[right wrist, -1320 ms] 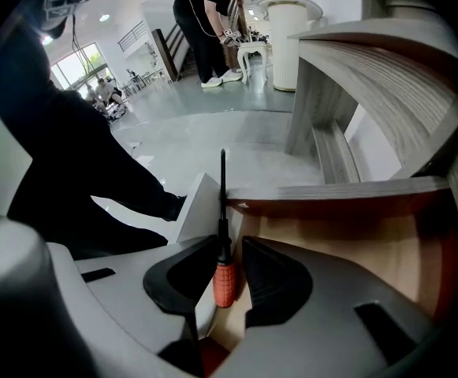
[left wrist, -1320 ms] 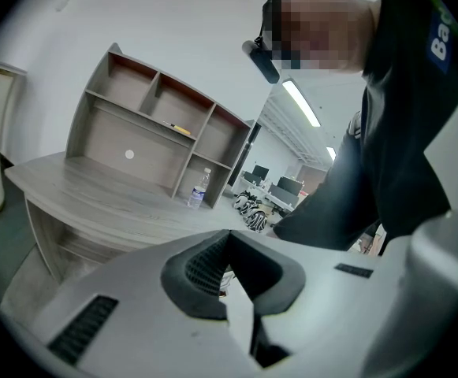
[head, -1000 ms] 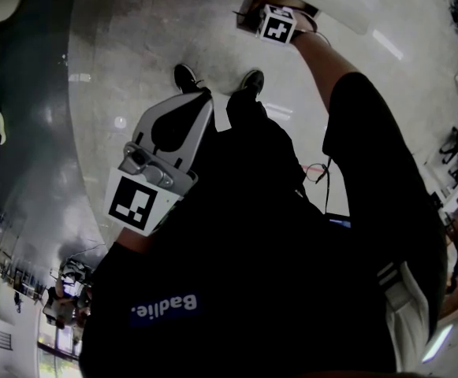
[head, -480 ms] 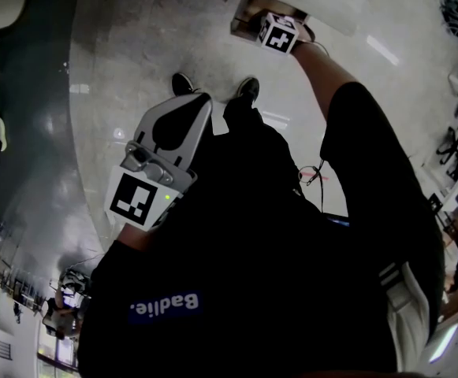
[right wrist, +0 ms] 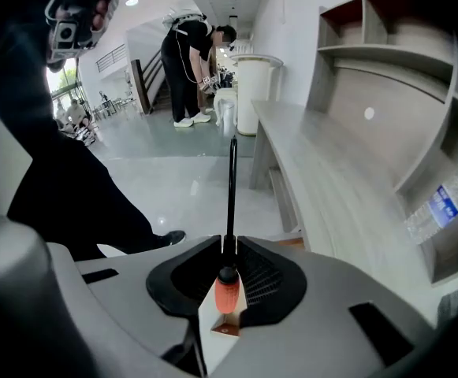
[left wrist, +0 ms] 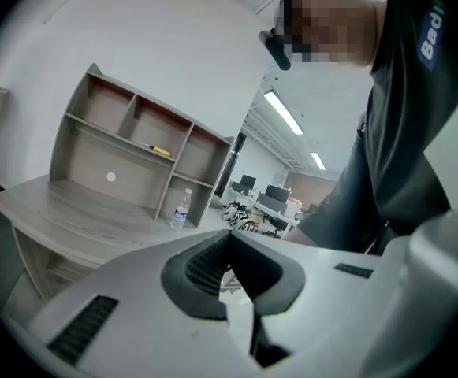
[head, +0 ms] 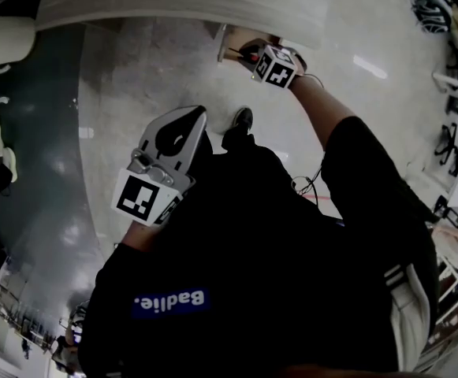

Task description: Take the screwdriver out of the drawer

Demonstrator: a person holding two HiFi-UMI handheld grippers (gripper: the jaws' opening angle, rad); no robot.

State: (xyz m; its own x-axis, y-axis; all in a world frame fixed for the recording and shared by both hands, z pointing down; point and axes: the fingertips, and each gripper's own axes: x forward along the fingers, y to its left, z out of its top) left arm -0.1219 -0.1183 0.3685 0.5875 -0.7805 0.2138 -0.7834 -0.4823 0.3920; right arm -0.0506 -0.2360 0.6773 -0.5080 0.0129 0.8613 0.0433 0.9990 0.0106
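Observation:
The screwdriver [right wrist: 225,291] has an orange-red handle and a long black shaft that points away from me over the floor. My right gripper [right wrist: 229,245] is shut on it where the shaft meets the handle. In the head view that right gripper [head: 254,60] hangs just in front of the open drawer [head: 227,38] under the desk edge, with the screwdriver [head: 247,53] showing red beside it. Lower and nearer the body, my left gripper [head: 191,121] is raised. Its jaws meet at the tips in the left gripper view [left wrist: 230,235], with nothing between them.
A grey wooden desk [right wrist: 335,191] carries a shelf unit [left wrist: 138,144] and a water bottle [left wrist: 180,209]. Behind the desk's far end are a white round bin [right wrist: 252,93] and another person [right wrist: 188,57] bent over. The wearer's shoe [head: 242,118] rests on the glossy floor.
My right gripper has come up from the drawer with the screwdriver, whose red handle now shows. The left gripper has risen a little. The desk edge has slid further into the head view.

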